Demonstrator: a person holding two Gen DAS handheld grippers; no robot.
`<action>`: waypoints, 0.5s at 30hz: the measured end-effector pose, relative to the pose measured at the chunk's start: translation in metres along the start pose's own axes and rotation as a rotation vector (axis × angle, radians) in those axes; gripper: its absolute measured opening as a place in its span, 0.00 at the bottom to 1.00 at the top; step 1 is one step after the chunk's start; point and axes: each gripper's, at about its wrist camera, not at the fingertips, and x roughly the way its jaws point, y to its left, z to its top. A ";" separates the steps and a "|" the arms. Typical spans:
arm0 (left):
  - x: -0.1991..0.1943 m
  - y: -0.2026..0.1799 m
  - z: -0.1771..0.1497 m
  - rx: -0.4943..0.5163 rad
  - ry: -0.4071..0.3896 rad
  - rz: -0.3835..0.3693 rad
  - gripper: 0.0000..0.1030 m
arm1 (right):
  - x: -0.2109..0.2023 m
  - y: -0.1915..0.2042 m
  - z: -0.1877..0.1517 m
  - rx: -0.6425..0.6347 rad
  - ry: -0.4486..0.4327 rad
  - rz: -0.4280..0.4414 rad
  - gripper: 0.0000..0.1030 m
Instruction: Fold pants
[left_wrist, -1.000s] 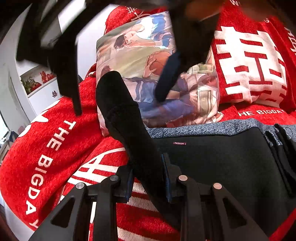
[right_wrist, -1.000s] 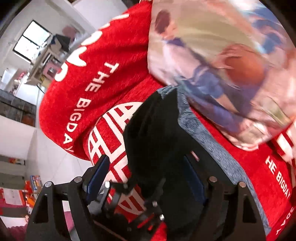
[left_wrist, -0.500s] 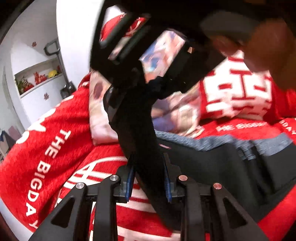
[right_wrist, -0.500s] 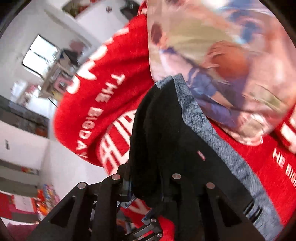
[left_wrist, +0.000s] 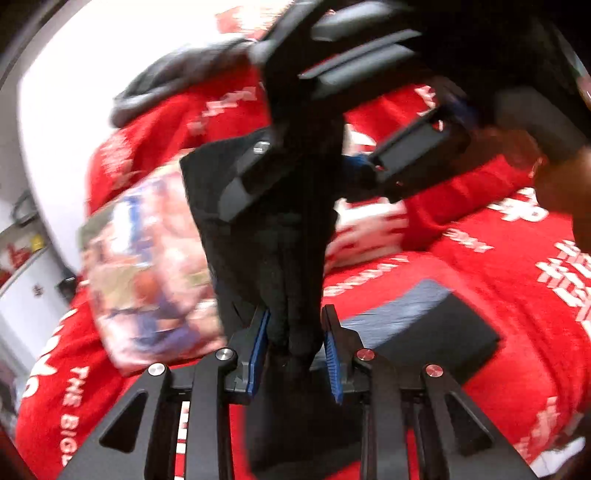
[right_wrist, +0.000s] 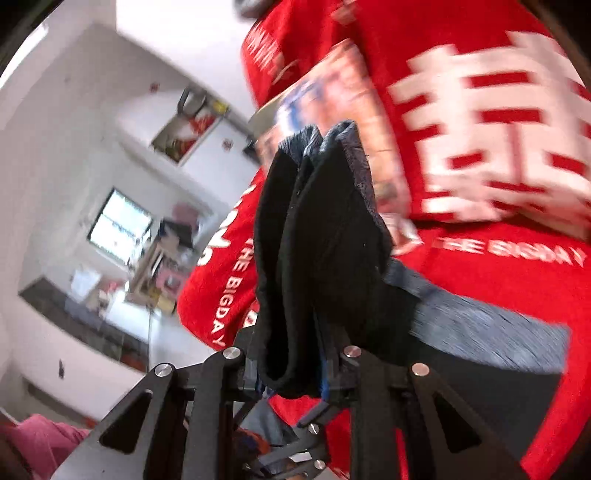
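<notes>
The black pants (left_wrist: 284, 251) with a grey waistband (left_wrist: 410, 302) are lifted off a red blanket. My left gripper (left_wrist: 293, 339) is shut on a bunched fold of the black cloth. My right gripper (right_wrist: 291, 369) is shut on another thick fold of the pants (right_wrist: 325, 240), whose grey waistband (right_wrist: 480, 328) trails to the right. In the left wrist view the right gripper (left_wrist: 332, 162) shows just above and ahead, clamped on the same cloth. Both views are blurred.
A red blanket with white letters (left_wrist: 517, 295) covers the sofa. A printed cushion (left_wrist: 147, 266) lies at the left, a red and white cushion (right_wrist: 498, 129) behind. A white wall with a shelf (right_wrist: 184, 133) and a window (right_wrist: 118, 225) are at the left.
Both grippers have lifted the pants up off the blanket and swung. The right gripper has closed on the cloth and come close above the left one.
</notes>
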 end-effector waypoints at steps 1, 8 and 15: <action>0.003 -0.014 0.003 0.014 0.010 -0.029 0.28 | -0.014 -0.013 -0.009 0.023 -0.024 -0.004 0.22; 0.041 -0.106 -0.011 0.162 0.143 -0.158 0.28 | -0.073 -0.133 -0.082 0.277 -0.144 -0.037 0.22; 0.064 -0.124 -0.037 0.246 0.278 -0.139 0.35 | -0.058 -0.223 -0.137 0.478 -0.174 0.027 0.22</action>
